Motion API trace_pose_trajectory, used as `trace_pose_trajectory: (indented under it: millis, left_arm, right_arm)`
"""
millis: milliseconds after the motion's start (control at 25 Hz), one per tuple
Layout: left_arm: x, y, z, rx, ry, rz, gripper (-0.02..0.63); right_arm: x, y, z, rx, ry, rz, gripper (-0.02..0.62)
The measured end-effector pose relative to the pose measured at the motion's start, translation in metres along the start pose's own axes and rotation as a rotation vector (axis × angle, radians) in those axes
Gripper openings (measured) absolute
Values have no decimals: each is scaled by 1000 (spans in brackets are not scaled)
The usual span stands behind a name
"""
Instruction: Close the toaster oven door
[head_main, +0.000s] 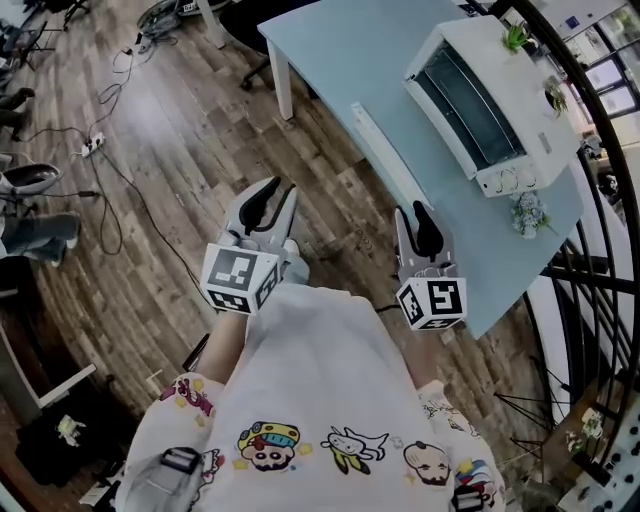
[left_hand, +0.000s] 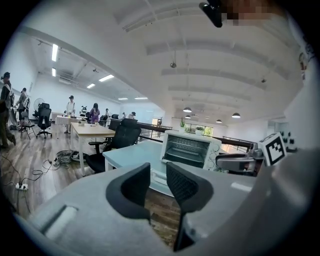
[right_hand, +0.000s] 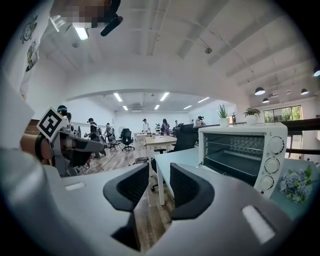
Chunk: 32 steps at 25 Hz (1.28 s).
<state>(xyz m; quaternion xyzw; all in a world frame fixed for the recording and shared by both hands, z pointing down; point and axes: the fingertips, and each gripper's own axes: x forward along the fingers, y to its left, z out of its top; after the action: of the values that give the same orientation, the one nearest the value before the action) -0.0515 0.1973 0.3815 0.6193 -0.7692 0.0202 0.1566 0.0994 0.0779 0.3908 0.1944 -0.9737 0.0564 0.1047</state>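
Observation:
A white toaster oven (head_main: 490, 100) stands on the pale blue table (head_main: 340, 50), its front facing me. Its door (head_main: 392, 155) hangs down flat over the table, leaving the cavity and rack exposed in the left gripper view (left_hand: 190, 149) and the right gripper view (right_hand: 240, 150). Both grippers are held close to my body, off the table's near edge and well short of the oven. My left gripper (head_main: 272, 195) (left_hand: 158, 172) is open with nothing between its jaws. My right gripper (head_main: 415, 215) (right_hand: 159, 172) is also open and holds nothing.
Small potted plants (head_main: 515, 35) sit on the oven and a bunch of pale flowers (head_main: 527, 213) lies beside it. A black railing (head_main: 600, 200) runs behind the table. A black office chair (left_hand: 122, 137) stands at the table's left; cables (head_main: 110, 150) trail over the wooden floor.

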Motion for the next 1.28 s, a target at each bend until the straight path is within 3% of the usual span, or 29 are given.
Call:
trace_pose_trajectory:
  millis: [440, 880, 1280]
  left_arm:
    - [17, 56, 10, 15, 22, -111, 98]
    - [53, 67, 0, 6, 76, -170, 98]
    - [173, 51, 40, 75, 101, -329, 98]
  right_arm:
    - [37, 8, -5, 33, 42, -136, 137]
    - [59, -11, -17, 82, 67, -202, 143]
    - [88, -100, 0, 133, 43, -371, 143]
